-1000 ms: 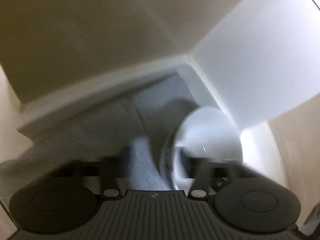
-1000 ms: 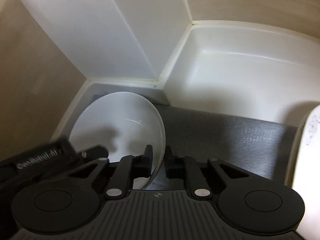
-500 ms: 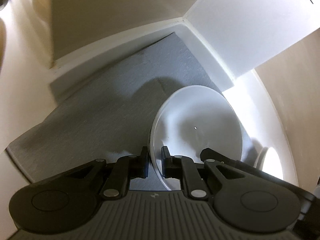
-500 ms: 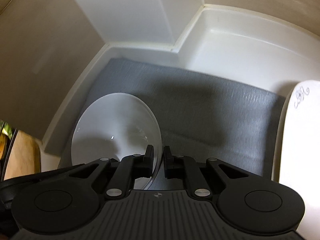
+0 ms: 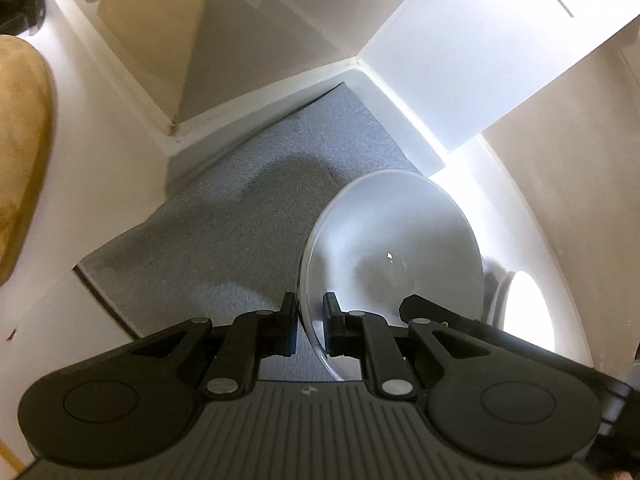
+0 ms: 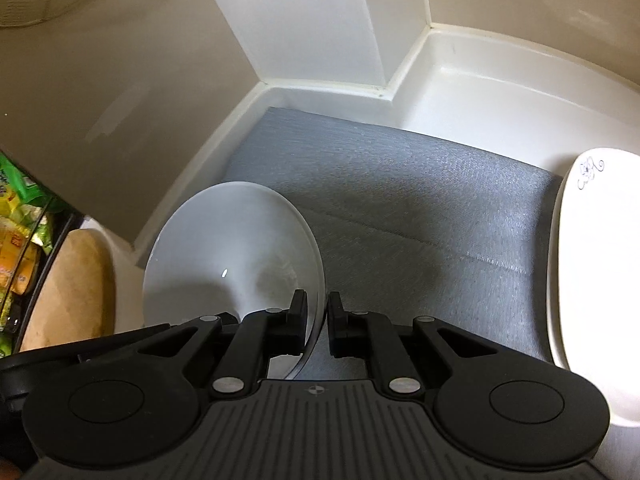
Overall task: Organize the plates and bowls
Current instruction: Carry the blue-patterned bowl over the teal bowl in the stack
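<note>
Left wrist view: a grey mat (image 5: 248,216) lines a white-walled corner. The left claw (image 5: 310,320) is clamped on the white bowl (image 5: 396,248) rim at 5 o'clock.

Right wrist view: the right claw (image 6: 317,320) pinches the opposite rim; a white plate (image 6: 592,280) lies at 3 o'clock. Probably mid-carry; next, a level set-down.

White cabinet walls (image 6: 312,20) meet at a corner; grey textured mat (image 6: 420,208) lines the floor. Beige panel (image 6: 120,80) to one side. Bright glare (image 5: 524,308) at edge.
</note>
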`<state>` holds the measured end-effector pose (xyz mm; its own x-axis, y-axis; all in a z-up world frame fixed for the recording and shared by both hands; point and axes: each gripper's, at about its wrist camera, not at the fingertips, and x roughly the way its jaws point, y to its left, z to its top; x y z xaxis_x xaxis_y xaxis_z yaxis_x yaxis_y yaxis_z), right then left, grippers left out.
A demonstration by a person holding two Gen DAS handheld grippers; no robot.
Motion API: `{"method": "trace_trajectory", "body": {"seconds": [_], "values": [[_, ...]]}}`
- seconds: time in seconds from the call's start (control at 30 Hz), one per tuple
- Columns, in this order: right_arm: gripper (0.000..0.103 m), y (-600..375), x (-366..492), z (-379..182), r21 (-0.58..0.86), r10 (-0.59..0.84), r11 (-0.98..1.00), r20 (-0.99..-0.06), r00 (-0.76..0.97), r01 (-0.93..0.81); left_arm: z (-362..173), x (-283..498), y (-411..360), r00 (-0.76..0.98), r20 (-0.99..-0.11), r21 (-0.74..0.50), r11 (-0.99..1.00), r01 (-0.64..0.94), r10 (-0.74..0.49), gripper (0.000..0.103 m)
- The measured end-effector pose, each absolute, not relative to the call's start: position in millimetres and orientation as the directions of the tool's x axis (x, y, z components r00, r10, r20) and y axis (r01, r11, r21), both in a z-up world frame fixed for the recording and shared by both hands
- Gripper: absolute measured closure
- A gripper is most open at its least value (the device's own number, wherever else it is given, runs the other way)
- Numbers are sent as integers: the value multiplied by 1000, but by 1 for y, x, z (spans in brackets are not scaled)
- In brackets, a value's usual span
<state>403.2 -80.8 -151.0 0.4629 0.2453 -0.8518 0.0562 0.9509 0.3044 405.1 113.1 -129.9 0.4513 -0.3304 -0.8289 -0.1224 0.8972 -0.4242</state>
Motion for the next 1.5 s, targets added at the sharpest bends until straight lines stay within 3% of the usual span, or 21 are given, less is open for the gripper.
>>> {"method": "trace_trajectory", "body": {"seconds": [0.83,1.5], "values": [[92,-106,297,-88,334,202,934,-784,587,126,-68,331,79,474,-786,-415,907,73,-398,89],[92,-163,200,-95,338,104,883,-818,566,326,-76,277,6,296,-840,-371,879,301,-455,87]]}}
